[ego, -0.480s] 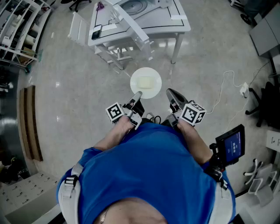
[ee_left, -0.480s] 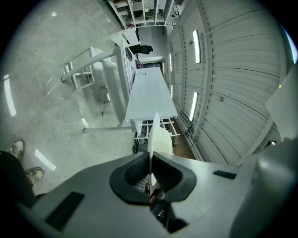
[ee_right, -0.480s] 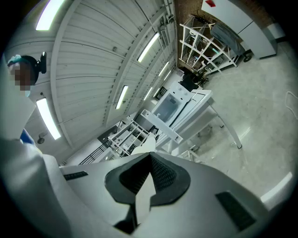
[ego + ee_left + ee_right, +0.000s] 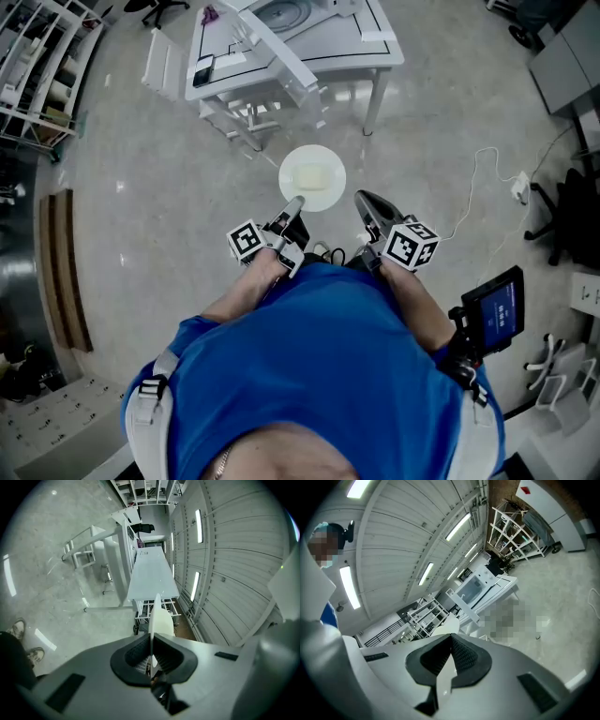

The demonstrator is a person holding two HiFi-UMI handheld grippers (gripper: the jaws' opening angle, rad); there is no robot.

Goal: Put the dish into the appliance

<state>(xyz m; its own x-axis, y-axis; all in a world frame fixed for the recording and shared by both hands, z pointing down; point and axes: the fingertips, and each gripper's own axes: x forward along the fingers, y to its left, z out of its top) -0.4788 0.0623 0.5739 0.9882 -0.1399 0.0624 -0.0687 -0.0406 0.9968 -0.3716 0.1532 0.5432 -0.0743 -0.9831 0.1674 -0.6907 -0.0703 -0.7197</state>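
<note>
White dish (image 4: pixel 312 177) pinched in my left gripper (image 4: pixel 293 206), held above the floor (image 4: pixel 141 187).

Head view: I look steeply down past a blue shirt. The dish lies flat in the air, gripped at its near rim, with a pale square patch at its centre. My right gripper (image 4: pixel 364 200) hangs just beside it, apart from it. A white tabletop (image 4: pixel 375 47) stands further ahead. Left gripper view: the dish (image 4: pixel 159 620) shows edge-on, its rim clamped between the dark fingers (image 4: pixel 138 651). Right gripper view: the fingers (image 4: pixel 464 656) are pressed together with nothing between them.
</note>
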